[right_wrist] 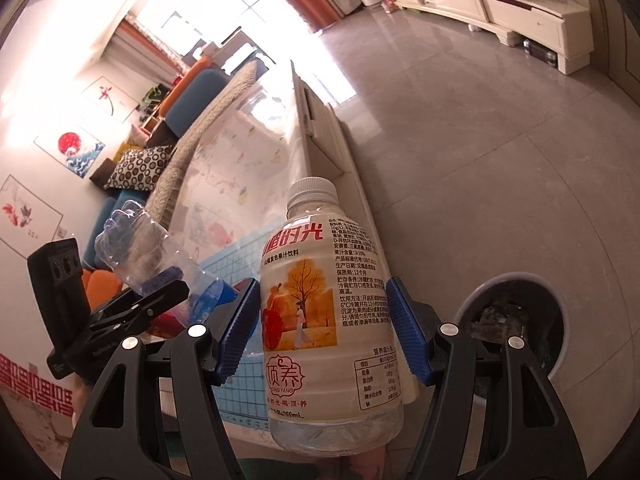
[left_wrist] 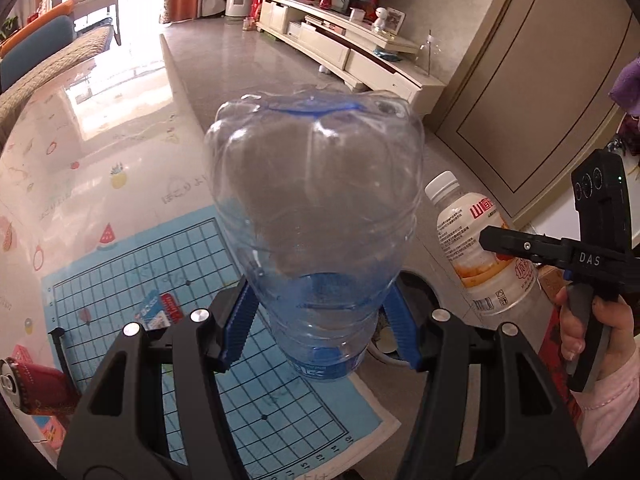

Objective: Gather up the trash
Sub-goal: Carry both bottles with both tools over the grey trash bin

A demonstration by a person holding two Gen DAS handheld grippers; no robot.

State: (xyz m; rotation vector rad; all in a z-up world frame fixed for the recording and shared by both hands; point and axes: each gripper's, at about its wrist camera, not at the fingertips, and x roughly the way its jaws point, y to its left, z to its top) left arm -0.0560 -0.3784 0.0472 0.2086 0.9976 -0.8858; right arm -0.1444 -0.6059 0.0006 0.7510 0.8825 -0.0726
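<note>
You are in the carry-and-drop step: both grippers are loaded and lifted off the table. The left gripper (left_wrist: 318,326) has its jaws pinching the clear, empty plastic water bottle with a blue label (left_wrist: 314,216) low on its body, the bottle's base pointing away from the jaws. The right gripper (right_wrist: 324,328) has its jaws pressed against both sides of the small juice bottle with a white cap and an autumn-tree label (right_wrist: 328,320), cap pointing forward, away from the jaws.

The grey round trash bin (right_wrist: 560,320) lies just right of the right jaws, on the floor below the table edge. In the left view only a slice of its rim shows, directly behind the clamped bottle.

Next move, as judged from this: bring one bottle over the bin mouth, then spread the jaws; do one side at a time so the bottles do not collide.

A red drink can (left_wrist: 34,384) lies left of the left jaws beside the blue grid mat (left_wrist: 168,280), and a small blue-and-red wrapper (left_wrist: 158,308) rests on the mat; both probably remain to collect.

Limits of view: the bin's contents are dark and indistinct. The can is cut off by the lens edge. The water bottle hides whatever is straight ahead of the left jaws
</note>
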